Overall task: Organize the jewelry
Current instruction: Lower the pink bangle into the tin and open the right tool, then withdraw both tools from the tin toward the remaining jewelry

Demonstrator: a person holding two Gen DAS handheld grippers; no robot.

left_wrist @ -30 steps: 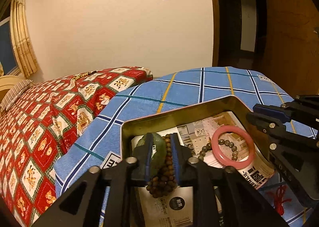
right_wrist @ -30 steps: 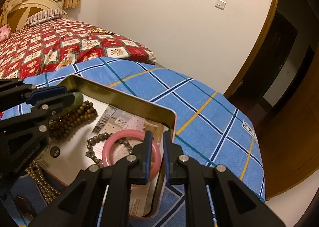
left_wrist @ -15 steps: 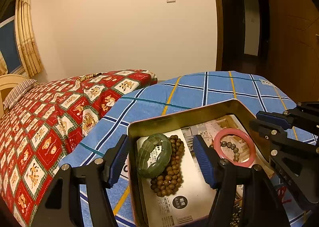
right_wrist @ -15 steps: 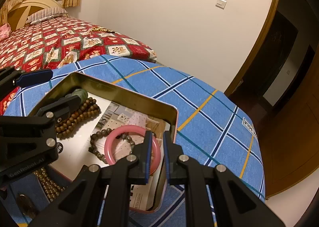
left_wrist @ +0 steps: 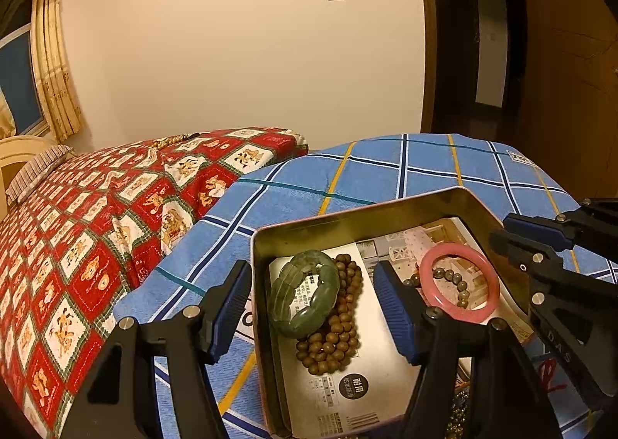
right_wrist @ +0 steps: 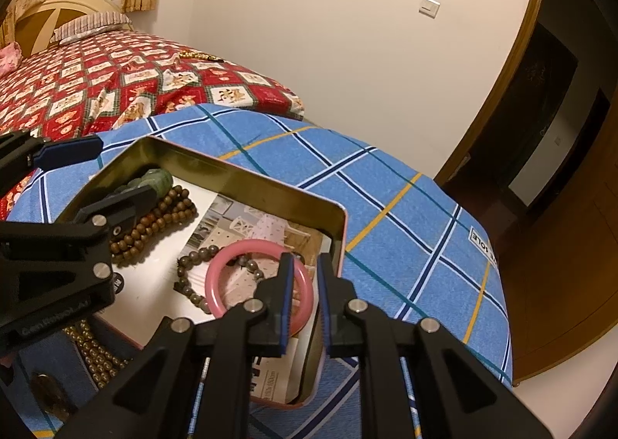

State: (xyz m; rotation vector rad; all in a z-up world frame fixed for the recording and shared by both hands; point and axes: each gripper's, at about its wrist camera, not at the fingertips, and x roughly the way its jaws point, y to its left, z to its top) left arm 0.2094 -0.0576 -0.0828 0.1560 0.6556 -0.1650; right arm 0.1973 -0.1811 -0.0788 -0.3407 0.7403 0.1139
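At the far left a bed with a red patterned quilt (left_wrist: 77,246) runs back toward the curtain. Next to it lies the blue checked cloth (left_wrist: 386,176) covering the surface, and on it sits an open metal tin (left_wrist: 347,219) lined with printed paper. The left tool (left_wrist: 313,307) tilts down over the tin's left end, its jaws having just been opening; they now stand wide, one blue pad outside the tin's left wall, the other over the paper, pressing on nothing. Between them the green stone bracelet (left_wrist: 305,292) lies free, resting partly on a coil of brown wooden beads (left_wrist: 336,327). Further right in the tin a pink bangle (right_wrist: 251,277) lies over a strand of dark beads (right_wrist: 193,269). The right tool (right_wrist: 305,296) slants down at the tin's right end, jaws narrow; whether they pinch the wall I cannot tell. Golden beads (right_wrist: 92,354) lie on the cloth outside the tin's near side
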